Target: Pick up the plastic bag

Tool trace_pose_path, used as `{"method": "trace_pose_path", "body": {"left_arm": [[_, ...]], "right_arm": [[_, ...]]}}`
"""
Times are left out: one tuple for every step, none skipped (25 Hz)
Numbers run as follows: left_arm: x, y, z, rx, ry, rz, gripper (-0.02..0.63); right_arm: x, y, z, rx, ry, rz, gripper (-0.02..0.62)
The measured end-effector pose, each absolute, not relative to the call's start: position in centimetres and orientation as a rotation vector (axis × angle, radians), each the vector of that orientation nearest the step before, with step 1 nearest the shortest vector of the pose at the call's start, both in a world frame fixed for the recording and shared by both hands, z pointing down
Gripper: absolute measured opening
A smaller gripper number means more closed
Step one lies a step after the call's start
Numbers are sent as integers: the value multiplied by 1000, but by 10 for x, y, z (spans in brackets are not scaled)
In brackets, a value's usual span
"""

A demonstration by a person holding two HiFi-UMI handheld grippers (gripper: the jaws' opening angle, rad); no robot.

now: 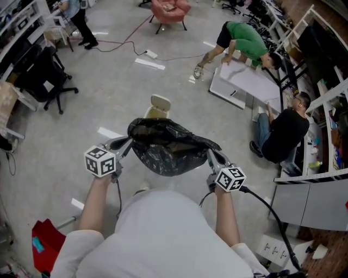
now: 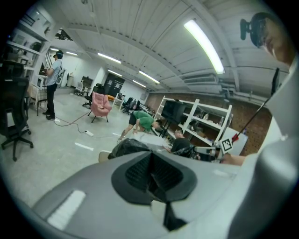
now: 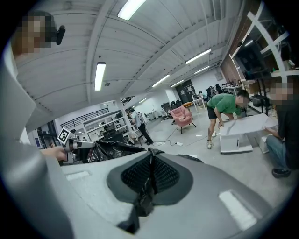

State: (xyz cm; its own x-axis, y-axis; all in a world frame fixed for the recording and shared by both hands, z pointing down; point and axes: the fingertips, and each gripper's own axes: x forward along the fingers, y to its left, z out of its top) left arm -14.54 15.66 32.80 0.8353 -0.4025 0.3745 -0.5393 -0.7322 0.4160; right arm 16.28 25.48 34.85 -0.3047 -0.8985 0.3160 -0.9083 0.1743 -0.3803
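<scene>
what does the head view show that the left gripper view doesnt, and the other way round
Only the head view: the whole black plastic bag slung between the left gripper and the right gripper, both marker cubes, and a red item at the lower left.
Only the left gripper view: the ceiling light strips, and the left jaws shut on a bit of black film.
Both: the bag, the pink chair and the person in the green shirt.

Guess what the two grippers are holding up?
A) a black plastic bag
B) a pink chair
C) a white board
A: the black plastic bag hangs stretched between the left gripper and the right gripper, both shut on its edges.
</scene>
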Motion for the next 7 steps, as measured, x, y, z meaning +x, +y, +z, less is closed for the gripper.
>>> {"method": "trace_pose_path", "body": {"left_arm": [[-145, 157, 328, 2494, -692, 352, 6], [-145, 157, 328, 2494, -692, 351, 6], [-145, 157, 328, 2494, -691, 349, 6], [-145, 157, 328, 2494, -692, 349, 6], [-146, 157, 328, 2493, -693, 349, 6], [-146, 158, 328, 2493, -694, 349, 6], [-147, 158, 328, 2492, -696, 350, 6]], "right_arm": [[163, 255, 349, 1842, -2392, 798, 2], [163, 255, 349, 1842, -2392, 797, 2], [163, 255, 349, 1842, -2392, 796, 2], [163, 255, 349, 1841, -2392, 795, 2], [163, 255, 348, 1841, -2393, 794, 2], [162, 255, 348, 1840, -2393, 793, 2], [162, 255, 348, 1840, -2394, 792, 2]]}}
